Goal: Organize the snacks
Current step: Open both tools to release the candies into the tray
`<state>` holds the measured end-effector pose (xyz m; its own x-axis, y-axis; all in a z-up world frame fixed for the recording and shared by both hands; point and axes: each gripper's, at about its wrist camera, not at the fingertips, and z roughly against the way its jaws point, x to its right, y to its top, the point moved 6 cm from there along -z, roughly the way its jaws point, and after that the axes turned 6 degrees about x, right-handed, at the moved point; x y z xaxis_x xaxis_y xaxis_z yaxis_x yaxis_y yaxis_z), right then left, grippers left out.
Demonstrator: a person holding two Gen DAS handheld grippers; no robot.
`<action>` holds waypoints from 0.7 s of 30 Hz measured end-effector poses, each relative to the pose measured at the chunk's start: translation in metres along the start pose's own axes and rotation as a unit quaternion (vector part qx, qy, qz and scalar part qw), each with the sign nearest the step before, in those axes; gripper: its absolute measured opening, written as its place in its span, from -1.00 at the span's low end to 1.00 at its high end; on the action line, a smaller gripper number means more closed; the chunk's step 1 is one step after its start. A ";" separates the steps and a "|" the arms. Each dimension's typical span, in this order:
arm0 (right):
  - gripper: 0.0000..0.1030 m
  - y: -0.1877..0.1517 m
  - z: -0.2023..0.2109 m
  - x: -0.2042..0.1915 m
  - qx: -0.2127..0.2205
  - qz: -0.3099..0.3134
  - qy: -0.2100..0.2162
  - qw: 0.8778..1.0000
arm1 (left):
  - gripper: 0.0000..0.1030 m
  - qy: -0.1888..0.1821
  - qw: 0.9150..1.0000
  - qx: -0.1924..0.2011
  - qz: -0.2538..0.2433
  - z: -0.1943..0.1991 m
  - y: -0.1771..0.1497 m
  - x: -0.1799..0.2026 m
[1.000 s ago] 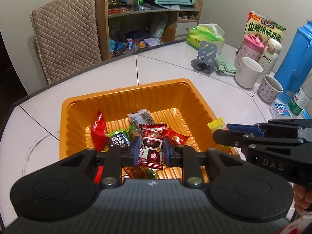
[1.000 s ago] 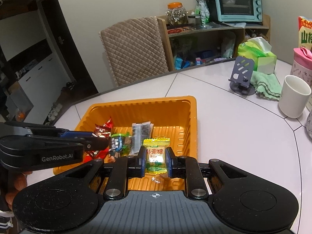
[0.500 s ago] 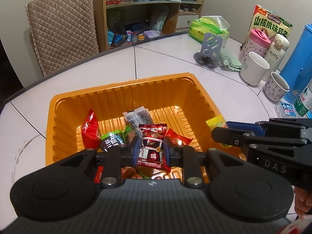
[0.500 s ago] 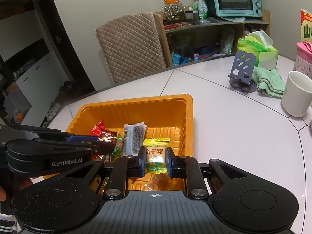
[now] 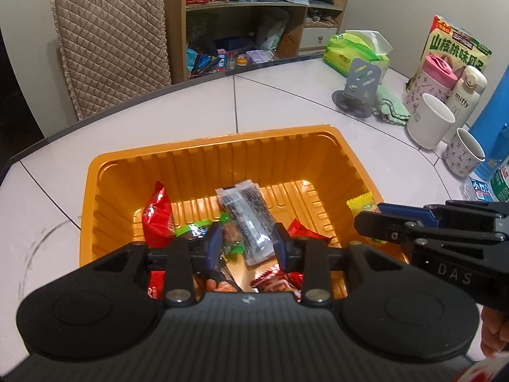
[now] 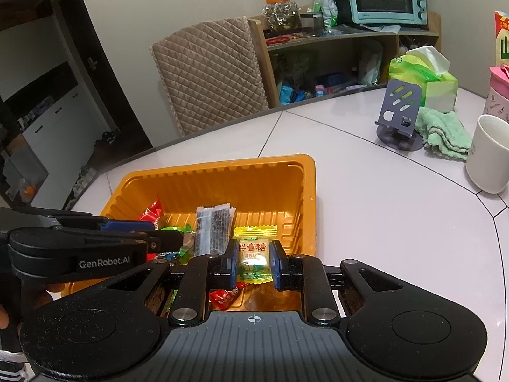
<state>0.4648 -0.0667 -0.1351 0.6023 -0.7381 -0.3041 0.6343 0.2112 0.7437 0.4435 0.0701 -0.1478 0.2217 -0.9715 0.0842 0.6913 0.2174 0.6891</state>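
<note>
Snack packets fill the orange tray (image 5: 203, 165) on your white table (image 5: 280, 102): a red packet (image 5: 157, 219) at its left, a black-speckled bar (image 5: 246, 213) in the middle. Your left gripper (image 5: 245, 248) hangs over them, jaws opening with nothing pinched between them. Your right gripper (image 6: 253, 262) clamps a yellow candy packet (image 6: 254, 254) above the tray's right side.
</note>
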 end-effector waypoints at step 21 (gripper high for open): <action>-0.59 0.018 -0.023 -0.003 0.037 0.008 -0.001 0.999 | -0.26 0.036 0.999 0.001 0.025 0.002 0.004 -0.036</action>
<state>0.4850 -0.0460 -0.1345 0.6114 -0.7362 -0.2902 0.5866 0.1755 0.7907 0.4372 0.1055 -0.1464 0.3057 -0.9498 0.0661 0.6767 0.2656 0.6867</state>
